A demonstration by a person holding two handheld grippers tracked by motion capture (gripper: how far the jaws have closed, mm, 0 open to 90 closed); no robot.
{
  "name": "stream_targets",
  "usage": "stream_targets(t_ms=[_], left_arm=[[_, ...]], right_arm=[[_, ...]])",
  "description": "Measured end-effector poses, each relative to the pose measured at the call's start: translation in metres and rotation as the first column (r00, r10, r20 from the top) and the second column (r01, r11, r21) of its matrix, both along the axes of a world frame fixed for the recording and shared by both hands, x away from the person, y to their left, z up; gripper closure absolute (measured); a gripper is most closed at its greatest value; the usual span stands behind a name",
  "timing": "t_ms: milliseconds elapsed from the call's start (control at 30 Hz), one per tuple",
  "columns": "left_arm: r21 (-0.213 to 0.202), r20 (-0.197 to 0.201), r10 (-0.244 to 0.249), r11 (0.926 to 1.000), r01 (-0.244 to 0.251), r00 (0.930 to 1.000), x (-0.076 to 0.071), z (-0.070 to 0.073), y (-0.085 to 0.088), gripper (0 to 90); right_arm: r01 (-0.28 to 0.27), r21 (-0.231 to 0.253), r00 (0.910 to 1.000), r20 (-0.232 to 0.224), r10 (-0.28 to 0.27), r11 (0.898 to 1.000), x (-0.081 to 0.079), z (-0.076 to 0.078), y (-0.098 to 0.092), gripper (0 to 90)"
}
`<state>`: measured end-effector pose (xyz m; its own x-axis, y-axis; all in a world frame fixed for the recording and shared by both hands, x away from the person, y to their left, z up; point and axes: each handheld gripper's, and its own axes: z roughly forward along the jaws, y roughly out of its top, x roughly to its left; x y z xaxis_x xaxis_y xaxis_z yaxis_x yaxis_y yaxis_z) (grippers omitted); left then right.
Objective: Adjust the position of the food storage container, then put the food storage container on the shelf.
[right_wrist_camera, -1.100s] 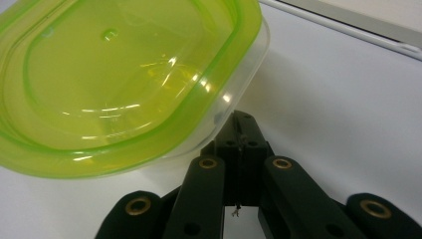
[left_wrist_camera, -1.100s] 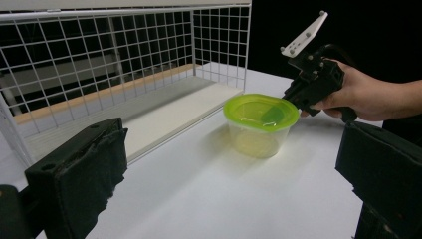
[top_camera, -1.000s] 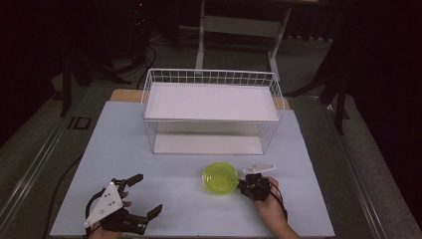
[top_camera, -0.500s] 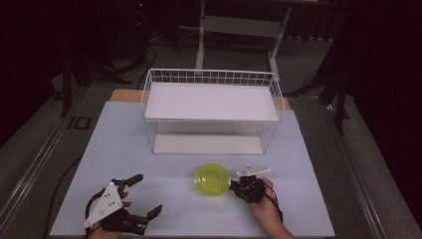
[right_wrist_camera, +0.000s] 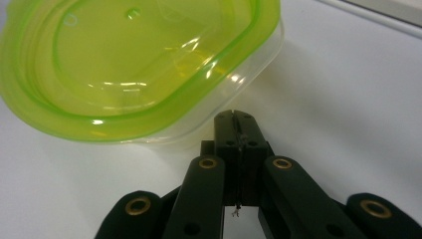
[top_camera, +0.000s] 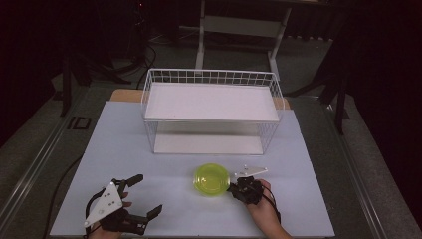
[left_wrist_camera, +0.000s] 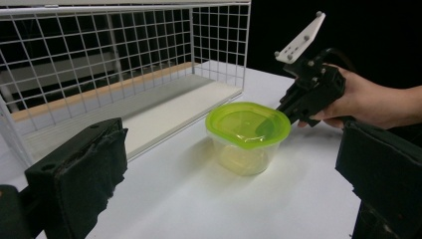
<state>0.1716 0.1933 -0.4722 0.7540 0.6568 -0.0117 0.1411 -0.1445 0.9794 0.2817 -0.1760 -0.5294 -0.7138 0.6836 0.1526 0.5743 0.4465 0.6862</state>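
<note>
**Operator:** High view, biggest first: the pale table top (top_camera: 149, 149), then the white wire-grid shelf rack (top_camera: 211, 107) at twelve o'clock. At six o'clock stands the clear plastic tub with a lime-green lid (top_camera: 212, 179).

**Observer:** And your claws?

**Operator:** My right gripper (top_camera: 234, 186) sits at three o'clock of the tub, jaws pressed fully together with nothing between them, tips just at the tub's wall under the lid rim. My left gripper (top_camera: 144, 196) rests at seven o'clock, jaws wide apart, empty.

**Observer:** Risks?

**Operator:** I judge that nudging with closed tips could slide or tip the light tub.

**Observer:** Any writing?

**Operator:** None I can read.
</note>
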Motion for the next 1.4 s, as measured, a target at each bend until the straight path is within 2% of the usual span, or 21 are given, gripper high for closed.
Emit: stream_targets(t_ms=[267, 433, 500, 567, 600, 633, 667, 700, 767, 833, 867, 900, 967, 1033, 1067, 1100, 1167, 1233, 1267, 1300, 1400], left_arm=[[0.006, 0.004, -0.002, 1.0000, 0.002, 1.0000, -0.001, 0.000, 0.000, 0.3], [-0.003, 0.002, -0.001, 1.0000, 0.001, 1.0000, -0.001, 0.001, 0.001, 0.3], [-0.007, 0.001, -0.006, 1.0000, 0.006, 1.0000, -0.001, 0.000, 0.001, 0.3], [-0.003, 0.002, -0.009, 1.0000, 0.009, 1.0000, -0.001, 0.000, 0.000, 0.3], [-0.019, 0.002, -0.019, 0.9996, 0.019, 0.9998, -0.001, 0.001, 0.000, 0.3], [-0.019, 0.002, -0.019, 0.9996, 0.019, 0.9998, -0.001, 0.001, 0.000, 0.3], [-0.021, 0.004, -0.018, 0.9996, 0.018, 0.9998, -0.001, 0.001, 0.000, 0.3], [-0.022, 0.007, -0.018, 0.9996, 0.018, 0.9998, -0.002, 0.001, 0.000, 0.3], [-0.025, 0.006, -0.027, 0.9993, 0.027, 0.9996, -0.001, 0.002, -0.001, 0.3], [-0.033, 0.001, -0.039, 0.9987, 0.039, 0.9992, -0.001, 0.003, -0.003, 0.3], [-0.033, 0.001, -0.039, 0.9987, 0.039, 0.9992, -0.001, 0.003, -0.003, 0.3], [-0.053, 0.004, -0.069, 0.9962, 0.069, 0.9976, -0.001, 0.005, -0.006, 0.3], [-0.067, 0.009, -0.088, 0.9938, 0.089, 0.9961, -0.002, 0.008, -0.008, 0.3], [-0.060, 0.013, -0.094, 0.9937, 0.095, 0.9954, -0.002, 0.011, -0.009, 0.3], [-0.027, 0.018, -0.103, 0.9942, 0.104, 0.9945, -0.002, 0.018, -0.011, 0.3], [-0.022, 0.017, -0.111, 0.9936, 0.111, 0.9937, -0.001, 0.020, -0.012, 0.3], [-0.014, 0.017, -0.124, 0.9921, 0.124, 0.9921, 0.000, 0.024, -0.014, 0.3], [-0.002, 0.008, -0.134, 0.9910, 0.134, 0.9910, 0.001, 0.025, -0.015, 0.3], [0.024, -0.018, -0.145, 0.9890, 0.146, 0.9892, 0.004, 0.028, -0.019, 0.3], [0.024, -0.018, -0.145, 0.9890, 0.146, 0.9892, 0.004, 0.028, -0.019, 0.3], [0.009, -0.062, -0.178, 0.9837, 0.179, 0.9820, 0.011, 0.035, -0.026, 0.3]], right_arm=[[-0.021, -0.008, 0.9998, -0.003, 0.021, 1.000, 0.000, -0.001, 0.011, 90.0], [-0.009, -0.042, 0.9994, 0.034, 0.011, 0.999, -0.002, 0.003, 0.004, 86.0], [-0.004, -0.043, 0.9988, 0.049, 0.006, 0.999, -0.004, 0.007, -0.001, 79.2], [-0.012, -0.025, 0.9984, 0.055, 0.013, 1.000, -0.006, 0.012, -0.008, 70.9], [-0.016, -0.013, 0.9976, 0.066, 0.017, 1.000, -0.008, 0.015, -0.011, 66.3], [-0.016, -0.013, 0.9976, 0.066, 0.017, 1.000, -0.008, 0.015, -0.011, 66.3], [-0.023, 0.003, 0.9958, 0.089, 0.023, 1.000, -0.013, 0.021, -0.017, 54.4], [-0.026, 0.011, 0.9935, 0.112, 0.024, 1.000, -0.016, 0.025, -0.020, 50.8], [-0.041, 0.020, 0.9882, 0.148, 0.038, 0.999, -0.023, 0.032, -0.025, 37.1], [-0.059, 0.066, 0.9848, 0.167, 0.047, 0.996, -0.029, 0.039, -0.031, 28.4], [-0.059, 0.066, 0.9848, 0.167, 0.047, 0.996, -0.029, 0.039, -0.031, 28.4], [-0.076, 0.118, 0.9835, 0.172, 0.055, 0.990, -0.036, 0.048, -0.036, 17.6], [-0.084, 0.160, 0.9815, 0.184, 0.054, 0.984, -0.040, 0.054, -0.039, 16.4], [-0.089, 0.163, 0.9805, 0.188, 0.057, 0.983, -0.041, 0.056, -0.040, 14.0], [-0.105, 0.188, 0.9750, 0.213, 0.064, 0.977, -0.047, 0.064, -0.042, 14.2], [-0.109, 0.185, 0.9745, 0.214, 0.069, 0.977, -0.048, 0.067, -0.042, 14.2], [-0.118, 0.164, 0.9665, 0.245, 0.076, 0.979, -0.050, 0.074, -0.041, 15.3], [-0.142, 0.182, 0.9630, 0.253, 0.093, 0.973, -0.050, 0.081, -0.042, 20.2], [-0.140, 0.186, 0.9617, 0.259, 0.089, 0.973, -0.049, 0.084, -0.042, 20.5], [-0.138, 0.191, 0.9573, 0.277, 0.081, 0.972, -0.049, 0.086, -0.042, 20.8], [-0.145, 0.171, 0.9475, 0.308, 0.086, 0.975, -0.047, 0.093, -0.041, 20.9]])
